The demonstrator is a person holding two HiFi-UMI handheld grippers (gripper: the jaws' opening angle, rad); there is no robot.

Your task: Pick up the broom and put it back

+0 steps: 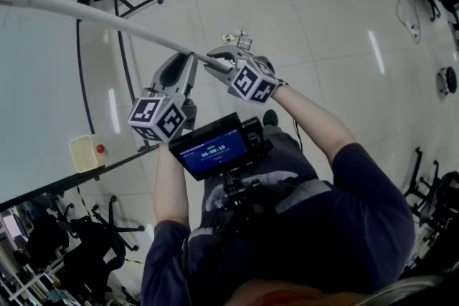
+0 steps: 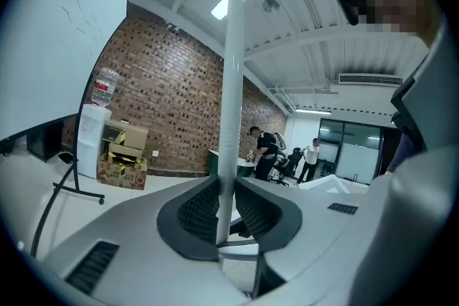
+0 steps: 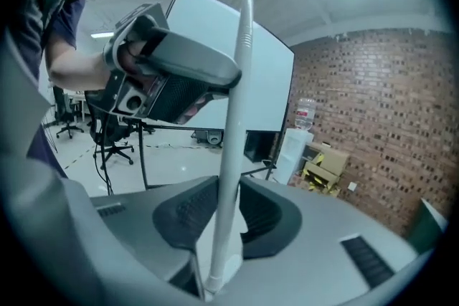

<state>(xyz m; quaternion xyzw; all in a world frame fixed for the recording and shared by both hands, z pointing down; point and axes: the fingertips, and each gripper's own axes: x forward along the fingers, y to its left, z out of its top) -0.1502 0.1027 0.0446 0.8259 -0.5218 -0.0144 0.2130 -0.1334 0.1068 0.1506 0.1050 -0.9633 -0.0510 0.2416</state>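
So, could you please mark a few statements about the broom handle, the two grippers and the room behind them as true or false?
1. The left gripper is shut on the broom handle. True.
2. The broom handle is dark red. False: it is white.
3. The right gripper has nothing between its jaws. False: the broom handle passes between them.
4. A water dispenser stands by the brick wall. True.
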